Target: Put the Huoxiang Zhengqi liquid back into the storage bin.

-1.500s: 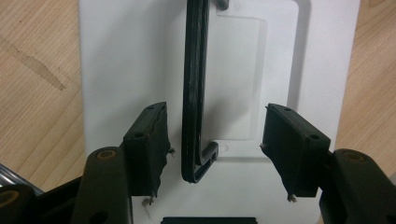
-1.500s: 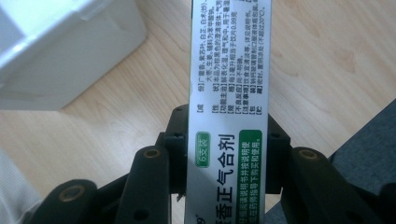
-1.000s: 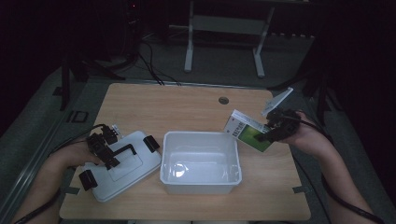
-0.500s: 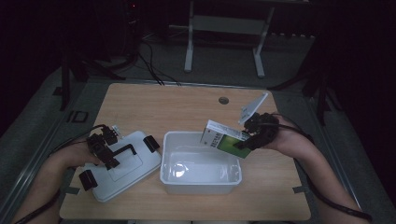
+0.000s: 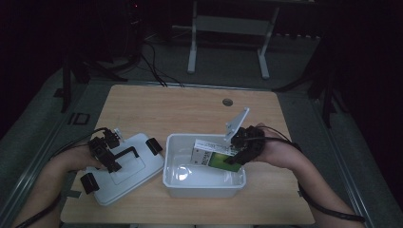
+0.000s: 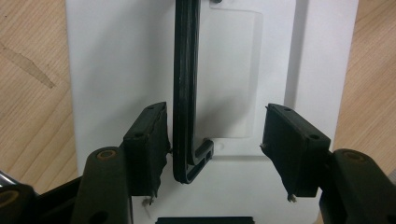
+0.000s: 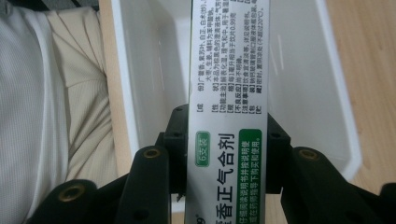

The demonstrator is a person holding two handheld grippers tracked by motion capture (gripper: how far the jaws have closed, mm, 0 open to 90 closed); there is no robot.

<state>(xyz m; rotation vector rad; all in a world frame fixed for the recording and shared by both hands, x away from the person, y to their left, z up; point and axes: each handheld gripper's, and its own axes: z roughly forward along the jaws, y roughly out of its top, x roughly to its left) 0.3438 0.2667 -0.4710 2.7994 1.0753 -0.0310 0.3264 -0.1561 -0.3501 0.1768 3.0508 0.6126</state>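
Currently the right gripper clamps a green-and-white medicine box over the white bin, box not yet set down inside. Left of the bin, the lid lies flat on the table; the left gripper straddles its black handle, jaws apart, not gripping. Remaining: release box, fit lid.
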